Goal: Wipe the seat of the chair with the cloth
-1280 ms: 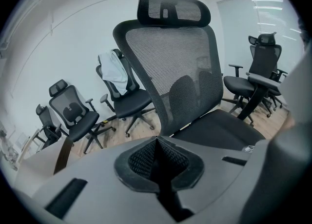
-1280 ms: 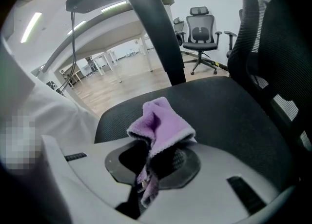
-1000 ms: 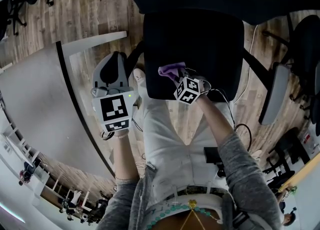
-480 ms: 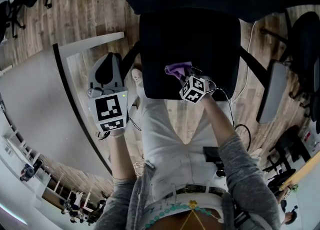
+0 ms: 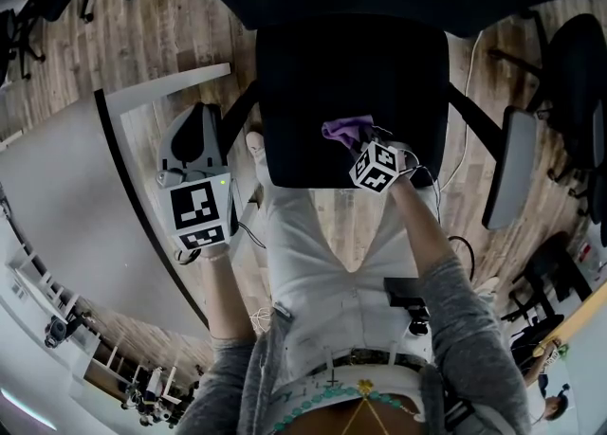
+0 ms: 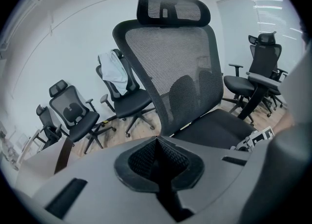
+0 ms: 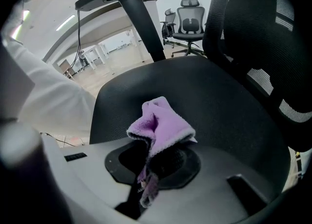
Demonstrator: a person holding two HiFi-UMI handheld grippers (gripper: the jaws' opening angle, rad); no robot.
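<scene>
The black chair seat [image 5: 351, 73] fills the upper middle of the head view and lies under the jaws in the right gripper view, seat [image 7: 195, 91]. My right gripper [image 5: 358, 147] is over the seat's front edge, shut on a folded purple cloth [image 5: 346, 128] that sticks out past the jaws, cloth [image 7: 158, 125]. My left gripper [image 5: 193, 144] is held to the left of the seat, off the chair, shut and holding nothing; its view looks at the mesh backrest [image 6: 175, 71].
A white curved desk [image 5: 66, 206] lies to the left. The chair's armrests [image 5: 507, 177] flank the seat. Other office chairs [image 6: 73, 113] stand around on the wooden floor, one with a white garment [image 6: 113, 71] over it. A cable [image 5: 455, 168] hangs right.
My right gripper with the cloth has slid rightward along the seat's front edge. The left gripper has drifted slightly left and down.
</scene>
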